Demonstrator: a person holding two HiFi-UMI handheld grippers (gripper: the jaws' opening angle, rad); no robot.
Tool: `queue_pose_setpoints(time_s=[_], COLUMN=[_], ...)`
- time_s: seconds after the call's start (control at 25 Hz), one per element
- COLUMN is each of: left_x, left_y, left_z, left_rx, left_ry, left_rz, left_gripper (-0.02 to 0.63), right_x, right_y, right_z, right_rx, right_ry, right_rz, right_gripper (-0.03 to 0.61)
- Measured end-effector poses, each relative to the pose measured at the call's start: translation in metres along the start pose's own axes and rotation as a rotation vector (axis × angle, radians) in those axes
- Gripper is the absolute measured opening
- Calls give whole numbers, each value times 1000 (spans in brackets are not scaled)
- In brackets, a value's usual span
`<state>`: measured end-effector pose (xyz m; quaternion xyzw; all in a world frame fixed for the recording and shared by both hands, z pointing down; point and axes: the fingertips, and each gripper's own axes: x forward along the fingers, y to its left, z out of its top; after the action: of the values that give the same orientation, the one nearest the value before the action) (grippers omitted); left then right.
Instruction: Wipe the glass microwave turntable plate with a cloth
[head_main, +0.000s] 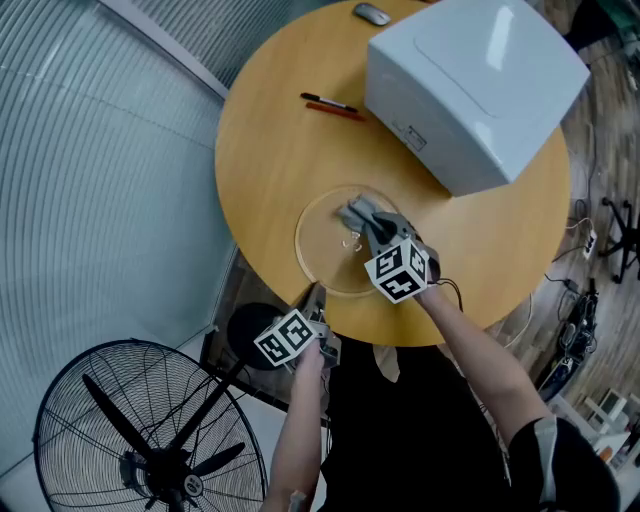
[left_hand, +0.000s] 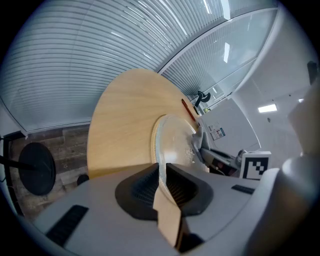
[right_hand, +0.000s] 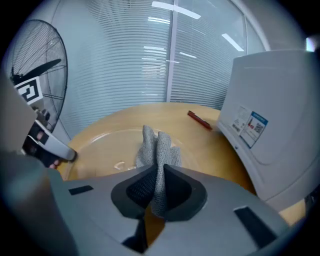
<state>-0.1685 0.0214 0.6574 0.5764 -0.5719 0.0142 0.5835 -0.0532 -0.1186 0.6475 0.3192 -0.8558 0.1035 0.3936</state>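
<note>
The left gripper (head_main: 313, 300), clamped on the rim of the clear round glass turntable plate (head_main: 320, 248) near the white boxy microwave (head_main: 470, 90), should hold firm while the right gripper (head_main: 370, 222), clenching the grey knit cloth (head_main: 357, 212), sweeps flat.

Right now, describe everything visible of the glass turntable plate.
The glass plate is a clear, round disc with a raised rim and small moulded marks near its centre; the wood shows through it. It lies on the round table near the person's edge. The left gripper is shut on its near rim, and the grey cloth, held in the right gripper, rests on its middle.
</note>
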Motion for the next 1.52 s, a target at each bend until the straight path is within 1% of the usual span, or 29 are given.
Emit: queue_pose_setpoints(time_s=[0.08, 0.16, 0.28, 0.4, 0.56, 0.64, 0.72, 0.8, 1.04, 1.16, 1.24, 1.32, 1.4, 1.44, 1.52], left_x=[-1, -1, -1, -1, -1, -1, 0, 0, -1, -1, -1, -1, -1, 0, 0], left_y=[0, 0, 0, 0, 1, 1, 0, 0, 0, 0, -1, -1, -1, -1, -1], left_z=[0, 0, 0, 1, 0, 0, -1, -1, 0, -1, -1, -1, -1, 0, 1], left_rx=[-4, -7, -10, -11, -12, -14, -16, -15, -13, -12, -9, -3, -1, 0, 2], left_ry=[-2, -2, -5, -7, -4, -5, -4, -5, -12, -10, -6, -5, -6, -7, -11], left_rz=[0, -3, -2, -1, -2, -1, -2, -2, 1, -3, -6, -8, -6, -5, -3], left_gripper=[40, 38, 38, 37, 37, 35, 37, 37, 37, 38, 38, 40, 40, 40, 40], right_x=[-2, -4, -6, -9, -13, -13, -10, -3, 20, 26, 28, 31, 33, 34, 35], right_y=[31, 56, 86, 117, 149, 154, 145, 123, 26, -16, -35, -42, -36, -29, -4], right_z=[2, 3, 4, 4, 3, 2, 3, 7, 21, 26, 29, 34, 37, 38, 42], right_rx=[-29, -63, -75, -109, -177, -219, -268, -286, -221, -192, -194, -213, -195, -172, -141], right_ry=[-8, -11, -9, -15, -6, -5, -13, -16, 3, 5, 12, 13, 5, -2, -17], right_rz=[66, 107, 174, 277, 388, 416, 402, 354, 183, 69, -4, -58, -75, -63, 1], right_gripper=[32, 32, 32, 32, 32, 32, 34, 34, 35, 34, 35, 35, 32, 31, 31])
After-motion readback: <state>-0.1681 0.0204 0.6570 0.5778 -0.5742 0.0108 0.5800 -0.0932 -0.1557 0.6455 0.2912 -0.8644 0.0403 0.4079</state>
